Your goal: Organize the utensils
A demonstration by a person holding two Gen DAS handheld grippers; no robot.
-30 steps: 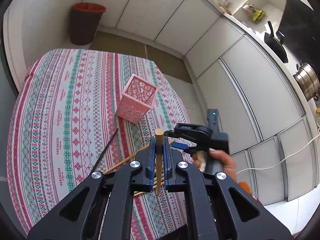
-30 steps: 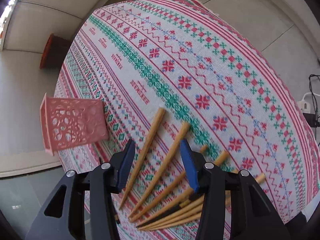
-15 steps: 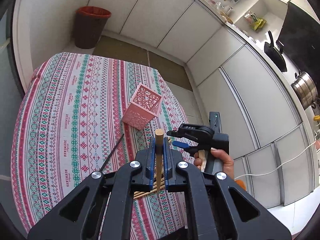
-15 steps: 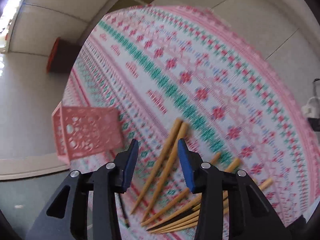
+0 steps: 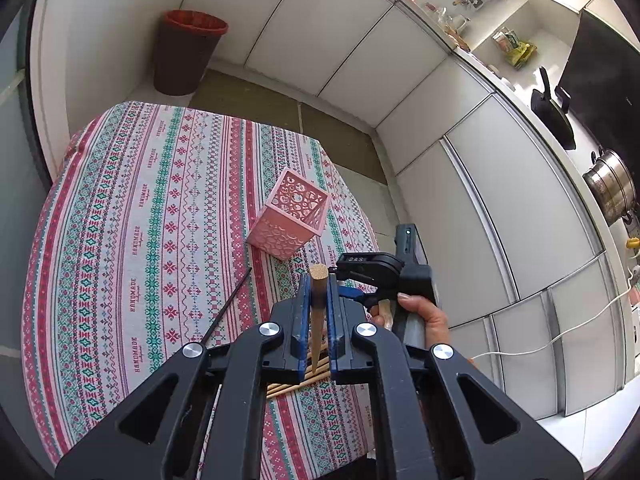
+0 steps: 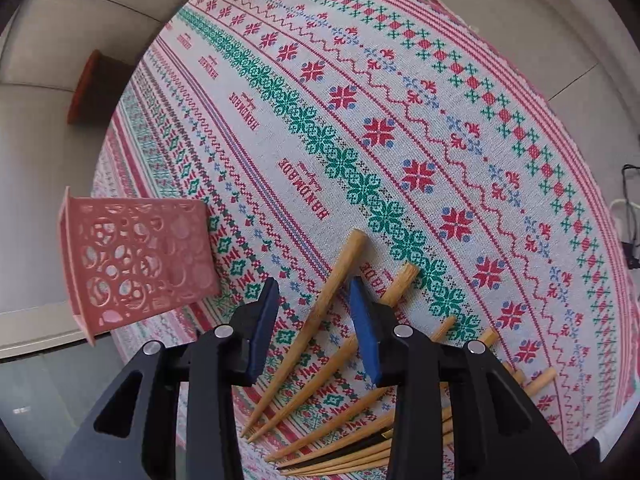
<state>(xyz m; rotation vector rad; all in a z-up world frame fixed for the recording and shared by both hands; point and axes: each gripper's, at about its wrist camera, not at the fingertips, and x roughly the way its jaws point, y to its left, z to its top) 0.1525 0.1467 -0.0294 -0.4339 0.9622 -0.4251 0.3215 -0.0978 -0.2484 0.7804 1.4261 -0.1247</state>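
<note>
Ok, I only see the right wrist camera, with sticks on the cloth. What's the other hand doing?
Observer: The left tongs are shut on one wooden chopstick, with its thick end sticking out past the tips.
Child: Is anything in the pink box?
Observer: In the left wrist view I can look into the open top of the pink holder. It stands upright and I see no utensils inside.
Child: Any stick I'm missing?
Observer: Yes, a thin black stick lies alone on the tablecloth, apart from the pile.
</note>
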